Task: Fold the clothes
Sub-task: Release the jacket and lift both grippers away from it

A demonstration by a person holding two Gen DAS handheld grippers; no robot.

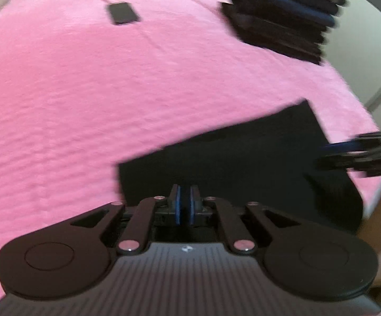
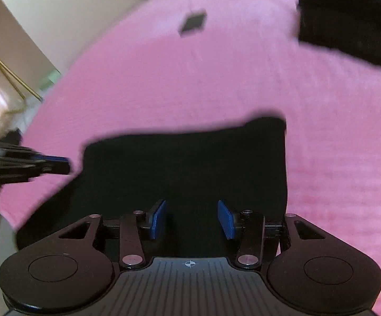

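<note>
Jaws of the left gripper [image 1: 184,205] are pressed nearly together, nothing seen between them; those of the right gripper [image 2: 191,220] are spread wide and empty. A black garment [image 1: 243,163] is laid flat, in a squared shape, at the near edge of the pink bed [image 1: 85,92], directly ahead of and under both grippers, the right one more squarely over it. A stack [image 1: 282,23] of folded clothes is seen at the far right corner.

Home: pink bedspread [image 1: 111,92], folded clothes [image 1: 282,26]
</note>
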